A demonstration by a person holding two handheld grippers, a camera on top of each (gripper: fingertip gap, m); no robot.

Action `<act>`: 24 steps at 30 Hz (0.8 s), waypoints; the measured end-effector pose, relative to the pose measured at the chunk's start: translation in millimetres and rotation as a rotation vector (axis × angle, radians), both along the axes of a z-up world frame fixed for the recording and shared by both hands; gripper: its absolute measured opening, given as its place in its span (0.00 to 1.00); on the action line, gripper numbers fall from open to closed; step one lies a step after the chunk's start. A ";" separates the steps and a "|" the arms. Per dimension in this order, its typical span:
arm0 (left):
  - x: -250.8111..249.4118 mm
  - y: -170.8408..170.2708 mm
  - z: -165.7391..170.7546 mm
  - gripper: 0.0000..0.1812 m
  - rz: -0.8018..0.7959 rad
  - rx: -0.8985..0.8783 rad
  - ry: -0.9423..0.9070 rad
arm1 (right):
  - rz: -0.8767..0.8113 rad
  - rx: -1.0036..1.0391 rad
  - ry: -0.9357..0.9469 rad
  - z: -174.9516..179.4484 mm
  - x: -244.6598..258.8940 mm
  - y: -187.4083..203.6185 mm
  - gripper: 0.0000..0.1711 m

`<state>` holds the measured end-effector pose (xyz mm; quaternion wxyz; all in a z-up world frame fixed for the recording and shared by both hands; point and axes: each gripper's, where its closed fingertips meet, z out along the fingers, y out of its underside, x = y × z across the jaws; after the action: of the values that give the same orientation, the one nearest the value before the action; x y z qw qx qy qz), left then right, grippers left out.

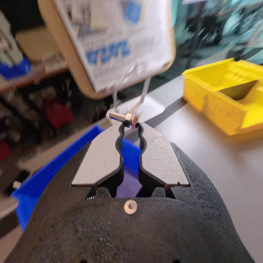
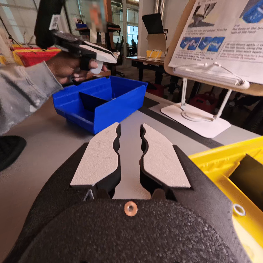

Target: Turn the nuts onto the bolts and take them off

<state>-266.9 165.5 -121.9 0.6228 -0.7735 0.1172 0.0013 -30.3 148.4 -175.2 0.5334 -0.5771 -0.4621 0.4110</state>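
You are pinching the bolt [image 1: 124, 118] at the tips of your left claw [image 1: 130, 126], raised above the blue bin [image 2: 102, 102]. Its long axis is lying crosswise to the fingers, threaded end pointing to 9 o'clock, head at 3. The nut [image 1: 128, 117] is sitting snug near the head (bright steel, most threads bare). Your right claw [image 2: 130, 128] is standing parted and empty over the table [image 2: 42, 142]; the bolt is lying at its 11 o'clock, well apart, so the right must travel.
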 end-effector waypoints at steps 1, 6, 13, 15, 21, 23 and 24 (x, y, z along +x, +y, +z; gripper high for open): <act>24.2 -10.0 24.5 0.11 -0.088 0.129 0.014 | 0.021 0.003 0.015 16.8 -7.2 -2.3 0.16; 121.9 -68.3 104.0 0.10 -0.395 0.565 -0.013 | 0.149 0.018 0.190 125.8 -30.1 -26.1 0.17; 190.0 -98.3 107.9 0.11 -0.547 0.666 0.165 | 0.343 -0.103 0.271 152.2 -19.6 -54.0 0.19; 203.8 -100.2 103.2 0.11 -0.582 0.662 0.205 | 0.442 -0.202 0.270 148.4 -17.5 -60.8 0.19; 236.6 -99.7 78.8 0.11 -0.641 0.600 0.362 | 0.607 -0.333 0.284 149.7 -9.6 -73.1 0.16; 243.6 -98.9 72.3 0.11 -0.653 0.581 0.395 | 0.633 -0.345 0.274 149.1 -8.0 -76.4 0.15; 245.5 -98.1 70.1 0.11 -0.651 0.578 0.409 | 0.635 -0.346 0.258 147.1 -8.0 -77.1 0.13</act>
<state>-21.5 67.4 -51.8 0.7444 -0.4759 0.4683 -0.0092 -38.3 71.3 -28.1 0.3281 -0.4304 -0.4704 0.6970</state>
